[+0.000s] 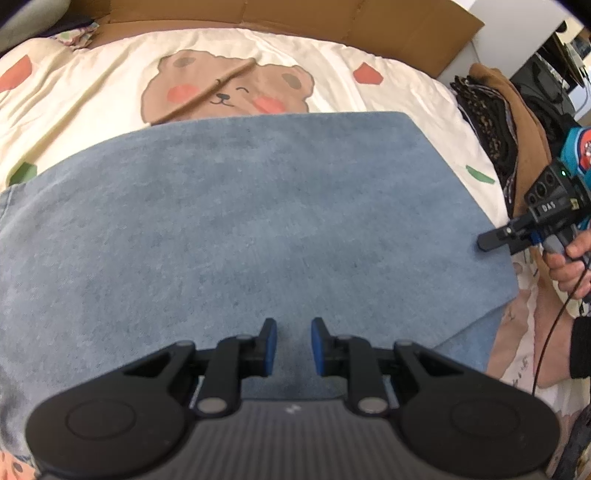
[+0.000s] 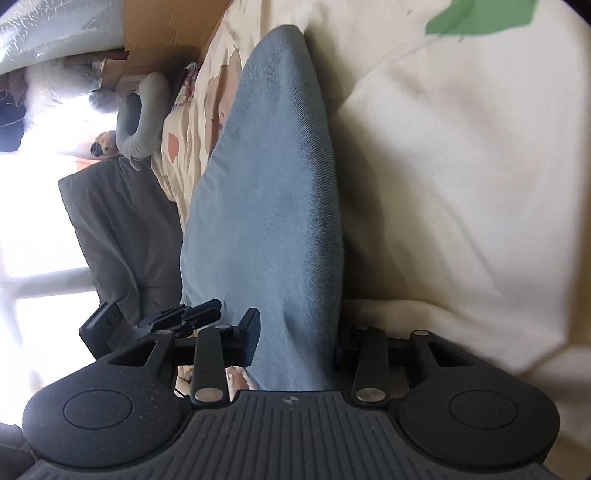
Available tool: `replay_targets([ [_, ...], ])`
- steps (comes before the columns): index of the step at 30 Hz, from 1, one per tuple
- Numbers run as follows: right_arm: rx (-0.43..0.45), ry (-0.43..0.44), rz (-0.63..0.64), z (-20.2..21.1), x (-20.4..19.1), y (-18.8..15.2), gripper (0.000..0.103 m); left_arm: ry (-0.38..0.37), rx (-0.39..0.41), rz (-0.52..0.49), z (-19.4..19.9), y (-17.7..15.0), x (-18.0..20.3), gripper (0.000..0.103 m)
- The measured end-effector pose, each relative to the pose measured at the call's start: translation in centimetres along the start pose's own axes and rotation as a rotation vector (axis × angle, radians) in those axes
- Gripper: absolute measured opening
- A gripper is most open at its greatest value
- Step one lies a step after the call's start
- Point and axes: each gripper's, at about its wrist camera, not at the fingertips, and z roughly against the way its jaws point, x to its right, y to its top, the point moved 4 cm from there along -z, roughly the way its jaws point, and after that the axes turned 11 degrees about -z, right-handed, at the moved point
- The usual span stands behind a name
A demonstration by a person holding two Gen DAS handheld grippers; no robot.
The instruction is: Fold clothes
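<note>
The blue garment [image 1: 240, 221] lay flat across the bed [image 1: 92, 99], filling mid-frame, its right edge running between the spread fingers of the right gripper [image 2: 295, 341], while the left gripper [image 1: 293, 345] hovered narrowly parted, empty, over its lower middle.

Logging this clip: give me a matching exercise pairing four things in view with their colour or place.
Things:
1. folded garment
2. bear print
3. cardboard
4. dark patterned clothes

Descriptions:
A. brown, along the bed's far edge
B. heaped at the bed's right side
C. blue, spread flat on the bedcover
D. partly covered by the blue cloth

Pairs: 1-C, 2-D, 3-A, 4-B
</note>
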Motion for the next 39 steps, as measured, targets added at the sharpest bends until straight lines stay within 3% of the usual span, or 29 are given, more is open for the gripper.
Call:
replay_targets([
  [1,0.002,-0.015,0.008,-0.3,0.0,0.1,0.036,0.001,-0.004,-0.007,-0.2,-0.1,0.1,0.021],
  [3,0.007,-0.059,0.031,-0.7,0.0,0.2,0.013,0.003,-0.007,-0.01,-0.6,-0.2,0.3,0.021],
  [6,0.008,-0.093,0.059,-0.6,-0.8,0.0,0.007,0.003,-0.004,-0.016,-1.1,-0.3,0.8,0.022],
  [12,0.014,-0.122,0.156,0.7,-4.6,-0.4,0.005,0.032,-0.009,-0.146,-1.2,-0.1,2.8,0.023],
  [25,0.057,-0.087,0.194,4.6,-8.0,-0.3,0.005,0.007,0.065,-0.035,0.2,1.6,0.7,0.023],
  [35,0.091,-0.131,0.171,8.2,-7.4,0.0,0.005,-0.021,0.098,-0.03,0.1,3.0,1.7,0.023],
  [39,0.096,-0.133,0.127,8.9,-6.6,0.0,0.005,-0.067,0.093,-0.029,-0.7,3.0,2.7,0.023],
])
